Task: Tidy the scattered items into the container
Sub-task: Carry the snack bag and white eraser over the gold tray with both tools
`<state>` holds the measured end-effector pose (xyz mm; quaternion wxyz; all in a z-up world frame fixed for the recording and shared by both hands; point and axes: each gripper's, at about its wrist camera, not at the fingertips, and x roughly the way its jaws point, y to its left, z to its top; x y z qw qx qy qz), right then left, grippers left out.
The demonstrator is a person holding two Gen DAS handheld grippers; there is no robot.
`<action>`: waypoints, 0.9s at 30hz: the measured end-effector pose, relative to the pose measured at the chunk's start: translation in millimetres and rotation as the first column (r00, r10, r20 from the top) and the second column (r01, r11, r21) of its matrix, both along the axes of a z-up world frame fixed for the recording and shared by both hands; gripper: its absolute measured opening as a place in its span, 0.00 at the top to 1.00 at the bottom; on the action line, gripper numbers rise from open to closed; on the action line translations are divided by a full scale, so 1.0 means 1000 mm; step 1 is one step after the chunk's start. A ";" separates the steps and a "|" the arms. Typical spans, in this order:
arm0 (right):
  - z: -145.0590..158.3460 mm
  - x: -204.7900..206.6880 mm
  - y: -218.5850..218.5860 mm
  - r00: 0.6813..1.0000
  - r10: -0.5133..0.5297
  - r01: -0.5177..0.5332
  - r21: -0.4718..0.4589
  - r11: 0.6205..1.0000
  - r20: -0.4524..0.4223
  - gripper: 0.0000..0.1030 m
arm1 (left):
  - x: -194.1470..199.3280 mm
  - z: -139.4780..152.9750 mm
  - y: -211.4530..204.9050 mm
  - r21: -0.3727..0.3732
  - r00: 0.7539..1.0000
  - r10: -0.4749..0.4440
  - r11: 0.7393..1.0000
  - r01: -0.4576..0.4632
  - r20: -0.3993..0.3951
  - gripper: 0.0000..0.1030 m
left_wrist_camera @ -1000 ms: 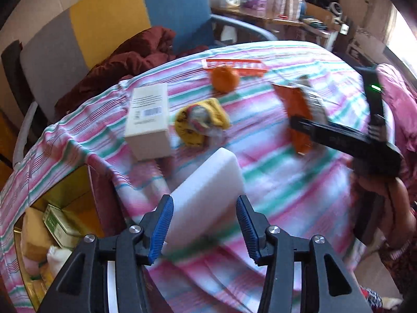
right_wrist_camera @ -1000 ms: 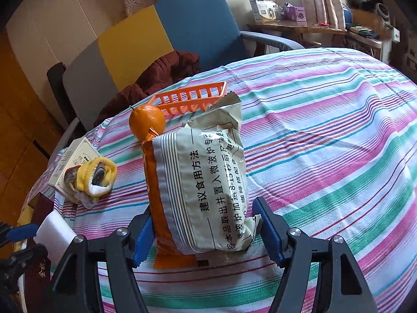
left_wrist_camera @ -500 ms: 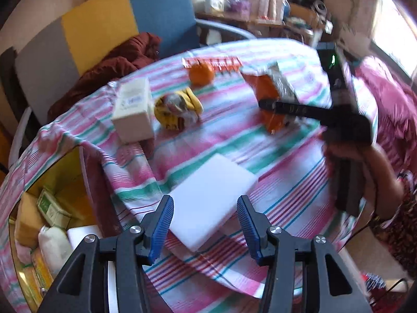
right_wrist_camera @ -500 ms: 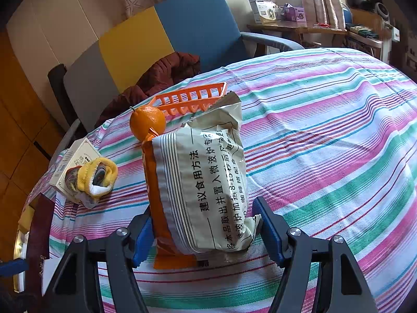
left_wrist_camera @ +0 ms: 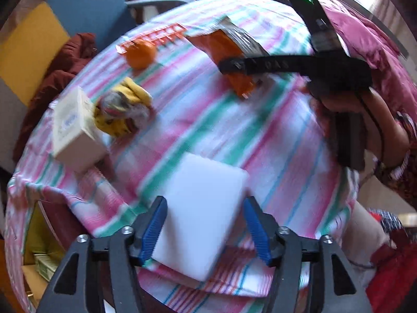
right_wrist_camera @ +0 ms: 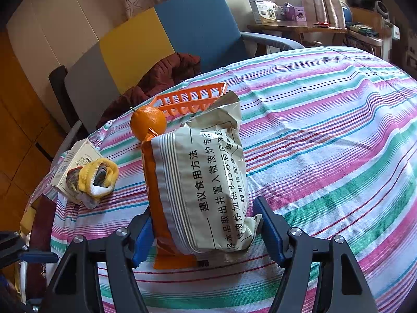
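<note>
Left tongs, tipped steeply down over the desk, jaws opening with a white sponge between them; right tongs, slanted downward, spread astride a snack bag, pads apparently not pressing.

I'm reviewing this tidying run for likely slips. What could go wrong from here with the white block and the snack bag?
1. The left gripper is opening around the white foam block, which lies at the draped table edge; it may slide off rather than land in the yellow container below.
2. The right gripper straddles the snack bag; a squeeze could crumple it or nudge the orange.
</note>
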<state>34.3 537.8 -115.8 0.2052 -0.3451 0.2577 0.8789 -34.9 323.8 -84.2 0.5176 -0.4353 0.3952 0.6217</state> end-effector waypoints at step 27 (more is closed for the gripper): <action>0.035 0.034 -0.045 1.000 0.019 -0.021 -0.134 0.991 -0.022 0.35 | 0.031 0.020 -0.020 0.179 0.956 0.274 0.951 -0.253 -0.104 0.82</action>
